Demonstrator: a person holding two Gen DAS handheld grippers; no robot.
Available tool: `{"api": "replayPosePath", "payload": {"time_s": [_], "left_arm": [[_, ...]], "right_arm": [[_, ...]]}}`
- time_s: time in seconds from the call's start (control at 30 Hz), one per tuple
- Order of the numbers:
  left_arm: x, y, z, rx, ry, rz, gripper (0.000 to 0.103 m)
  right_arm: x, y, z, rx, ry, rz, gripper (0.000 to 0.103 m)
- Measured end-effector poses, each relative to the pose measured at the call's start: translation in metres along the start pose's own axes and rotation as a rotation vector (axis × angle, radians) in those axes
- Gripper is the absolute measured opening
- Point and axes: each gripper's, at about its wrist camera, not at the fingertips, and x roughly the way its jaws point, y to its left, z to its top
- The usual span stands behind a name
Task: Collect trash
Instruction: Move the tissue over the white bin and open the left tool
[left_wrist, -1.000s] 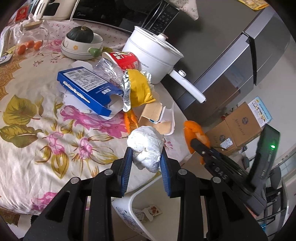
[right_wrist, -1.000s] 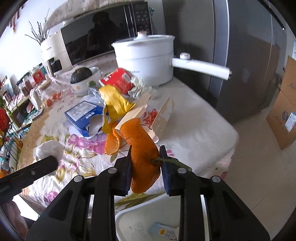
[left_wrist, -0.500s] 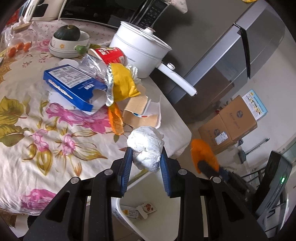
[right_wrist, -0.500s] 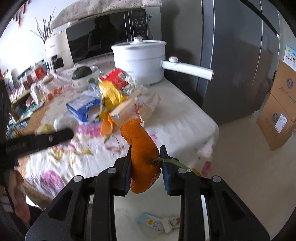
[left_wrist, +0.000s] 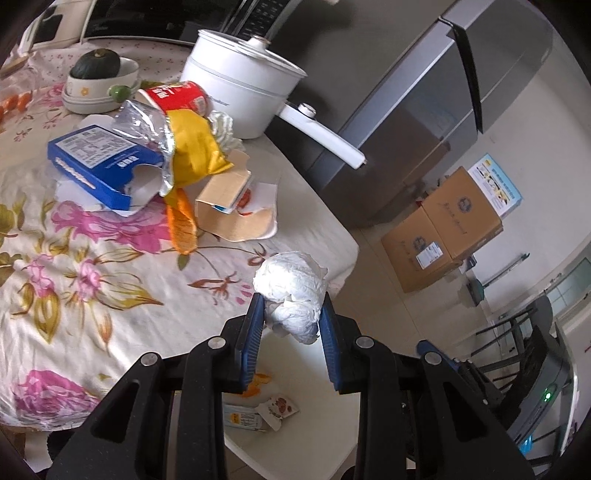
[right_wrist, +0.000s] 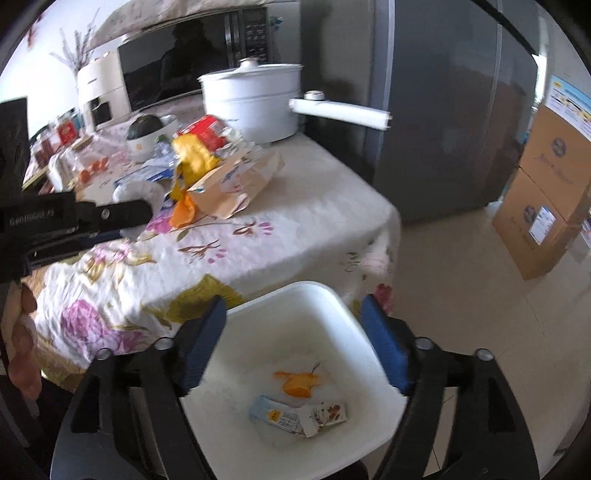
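Left claw (left_wrist: 291, 325) pinching a crumpled white tissue (left_wrist: 291, 291) between its blue pads, held over the near edge of the flowered worktop (left_wrist: 110, 266) and above the white bin (left_wrist: 295, 435) just below the fingers. Right claw (right_wrist: 293, 339) spread wide, gripping nothing, hanging directly over the same bin (right_wrist: 306, 291). Down inside the bin, below the right claw: an orange peel (right_wrist: 297, 382) with a thin stem, beside it a small flattened carton (right_wrist: 275, 417) and a torn snack wrapper (right_wrist: 327, 415). Ahead of the left claw on the worktop: a heap of litter with a blue box (left_wrist: 99, 162), a yellow foil bag (left_wrist: 192, 151), a brown paper carton (left_wrist: 225, 195), an orange strip (left_wrist: 181, 229), possibly more peel. Farther ahead, a red cup (left_wrist: 177, 99) lying on its side and a white pot (left_wrist: 240, 85) with a long handle. Off to the right of both claws, cardboard boxes (left_wrist: 443, 229) on the floor
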Motion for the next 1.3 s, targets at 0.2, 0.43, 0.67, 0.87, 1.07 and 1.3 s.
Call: {"api": "replayPosePath", "payload": {"time_s": [0.2, 0.43, 0.67, 0.87, 1.07, 1.3], "left_arm": [[0.008, -0.016, -0.003, 0.021, 0.009, -0.015, 0.031], [0.017, -0.035, -0.010, 0.064, 0.026, -0.021, 0.031], [0.021, -0.054, -0.019, 0.139, 0.022, -0.003, 0.032], [0.025, -0.064, -0.028, 0.191, 0.024, 0.021, 0.034], [0.028, -0.070, -0.035, 0.230, 0.023, 0.049, 0.039], [0.032, -0.073, -0.041, 0.249, 0.031, 0.076, 0.065]], "right_arm": [[-0.005, -0.028, 0.000, 0.081, -0.040, -0.147, 0.096], [-0.002, -0.057, -0.002, 0.165, -0.040, -0.258, 0.096], [-0.010, -0.069, 0.000, 0.191, -0.086, -0.337, 0.096], [-0.013, -0.070, 0.001, 0.197, -0.106, -0.365, 0.096], [-0.012, -0.071, 0.001, 0.198, -0.105, -0.375, 0.096], [-0.011, -0.071, 0.000, 0.201, -0.096, -0.377, 0.096]]}}
